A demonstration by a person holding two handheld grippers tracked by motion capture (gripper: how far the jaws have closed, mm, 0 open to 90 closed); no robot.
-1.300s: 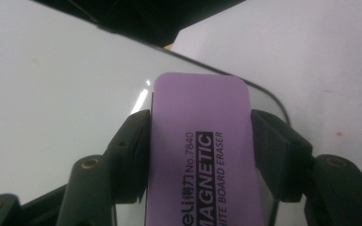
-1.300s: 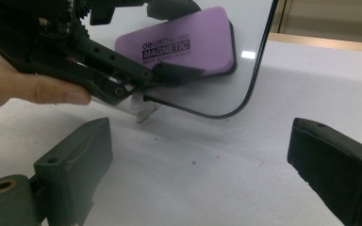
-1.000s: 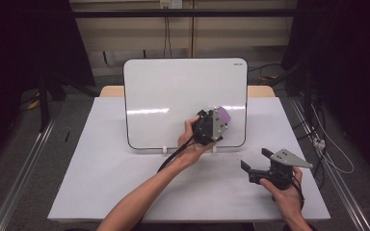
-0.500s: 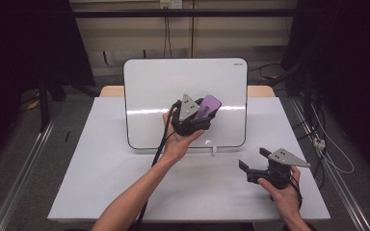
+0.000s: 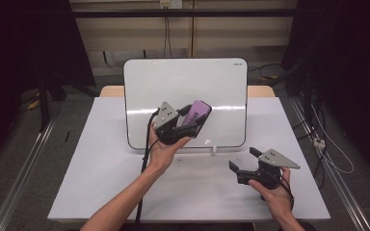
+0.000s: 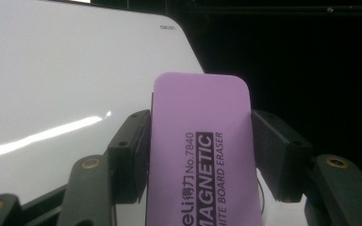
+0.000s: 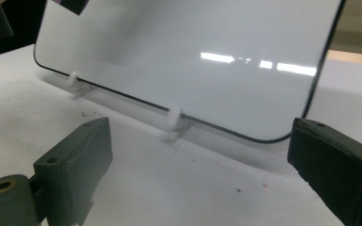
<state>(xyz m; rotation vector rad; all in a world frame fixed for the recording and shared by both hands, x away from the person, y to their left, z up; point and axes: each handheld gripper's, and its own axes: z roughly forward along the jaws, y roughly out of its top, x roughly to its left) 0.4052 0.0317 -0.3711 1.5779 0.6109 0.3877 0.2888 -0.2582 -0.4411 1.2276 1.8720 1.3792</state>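
A white whiteboard (image 5: 185, 86) stands upright on the table (image 5: 101, 173), propped on small white feet (image 7: 173, 117). My left gripper (image 5: 192, 122) is held up in front of the board's lower middle, shut on a purple magnetic board eraser (image 5: 197, 113). In the left gripper view the eraser (image 6: 200, 155) sits clamped between the two black jaws, with the board (image 6: 52, 94) behind it at the left. My right gripper (image 5: 246, 159) rests low on the table to the right of the board, open and holding nothing. In its own view the right gripper (image 7: 202, 155) faces the board's lower edge (image 7: 193, 56).
The table is covered in white, with bare surface to the left and in front of the board. A black cable (image 5: 144, 163) trails from the left gripper along the forearm. Dark frame rails and floor cables lie around the table.
My left gripper has carried the eraser leftward across the board's face, from its lower right toward the middle. The right gripper has hardly moved.
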